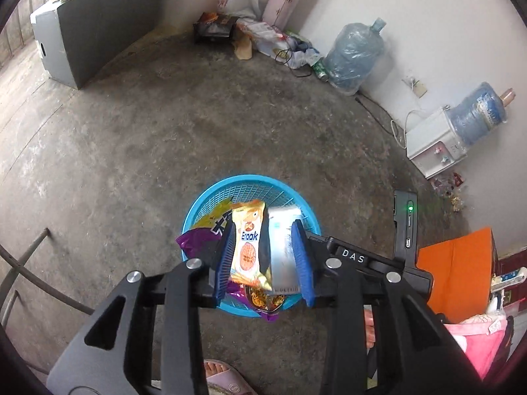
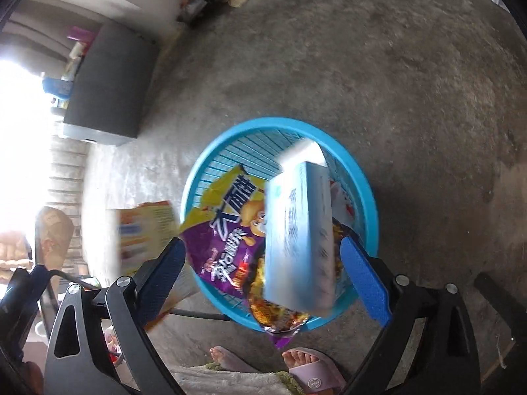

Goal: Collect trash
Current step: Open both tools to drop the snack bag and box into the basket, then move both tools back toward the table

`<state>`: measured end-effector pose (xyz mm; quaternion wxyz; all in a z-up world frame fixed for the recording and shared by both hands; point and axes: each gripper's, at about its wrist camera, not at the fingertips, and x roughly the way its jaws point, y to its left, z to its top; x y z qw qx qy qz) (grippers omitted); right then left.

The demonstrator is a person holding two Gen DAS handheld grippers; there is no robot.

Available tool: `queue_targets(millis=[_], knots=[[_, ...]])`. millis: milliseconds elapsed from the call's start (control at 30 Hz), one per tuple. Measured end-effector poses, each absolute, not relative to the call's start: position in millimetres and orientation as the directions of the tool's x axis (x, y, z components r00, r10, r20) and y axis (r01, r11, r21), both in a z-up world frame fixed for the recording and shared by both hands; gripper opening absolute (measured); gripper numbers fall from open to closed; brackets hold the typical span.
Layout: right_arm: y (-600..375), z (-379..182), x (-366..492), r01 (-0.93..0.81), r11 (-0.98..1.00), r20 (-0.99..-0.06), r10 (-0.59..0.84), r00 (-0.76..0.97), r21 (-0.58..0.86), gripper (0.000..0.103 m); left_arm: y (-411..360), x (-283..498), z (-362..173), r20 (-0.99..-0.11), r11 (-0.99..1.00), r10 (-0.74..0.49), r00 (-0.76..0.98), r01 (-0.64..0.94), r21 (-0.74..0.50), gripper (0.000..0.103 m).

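While both grippers hang above the round blue plastic basket (image 1: 201,204), spread jaws release wrapper (image 1: 247,247) and box (image 2: 296,237); next, fetch more litter.

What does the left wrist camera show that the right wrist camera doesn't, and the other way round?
Only the left wrist view: a white water dispenser by the wall and a big water jug on the floor.
Only the right wrist view: a bare foot beside the slippered one, and bright daylight at the left.
Both: the blue basket with the purple snack bag in it, and the grey cabinet.
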<state>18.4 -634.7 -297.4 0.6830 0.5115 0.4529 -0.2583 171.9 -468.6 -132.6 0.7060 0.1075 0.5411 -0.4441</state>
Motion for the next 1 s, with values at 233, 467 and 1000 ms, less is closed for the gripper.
queue_targets(millis=[233, 467, 1000], knots=[[-620.8, -295.6, 15.8, 0.804, 0.356, -0.873, 0.078, 0.482, 0.476, 0.092, -452.0, 163.7, -110.7, -0.849, 0.566, -0.525, 0.06, 0.769, -0.296, 0.032], [-594.2, -255.9, 6.8, 0.792, 0.443, -0.879, -0.02, 0.476, 0.419, 0.092, -419.8, 153.6, -59.5, -0.812, 0.567, -0.561, 0.162, 0.79, -0.234, 0.043], [-492.0, -111.7, 23.3, 0.641, 0.695, -0.8, -0.16, 0.579, 0.325, 0.092, -275.7, 136.2, 55.8, -0.67, 0.685, -0.598, 0.441, 0.715, -0.141, 0.068]])
